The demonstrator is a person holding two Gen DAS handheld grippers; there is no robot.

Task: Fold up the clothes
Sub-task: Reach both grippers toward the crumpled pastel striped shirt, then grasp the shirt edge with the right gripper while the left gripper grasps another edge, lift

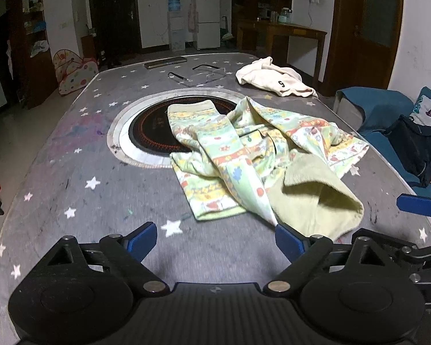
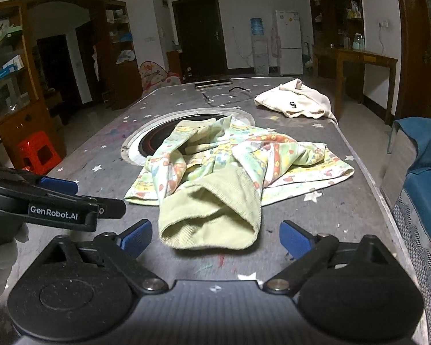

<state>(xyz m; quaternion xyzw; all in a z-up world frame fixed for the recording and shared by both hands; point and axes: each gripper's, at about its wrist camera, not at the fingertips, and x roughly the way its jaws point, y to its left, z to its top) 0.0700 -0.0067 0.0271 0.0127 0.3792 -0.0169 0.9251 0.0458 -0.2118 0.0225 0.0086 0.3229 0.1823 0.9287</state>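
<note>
While low over table [image 1: 80, 155] — both grippers gape | garment [image 2: 215, 158] crumpled

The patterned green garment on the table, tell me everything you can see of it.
The pale green printed cotton-looking garment lies crumpled and unfolded on the grey star-patterned table, partly covering the round black inset cooktop. Bands of orange, yellow and blue figures cross it. A plain yellow-green ribbed cuff gapes open at the near edge, between the right gripper's spread fingers. Nothing grips it.

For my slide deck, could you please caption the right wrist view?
Open right tongs approach the crumpled patterned garment on the star-print table, left tongs alongside.
</note>
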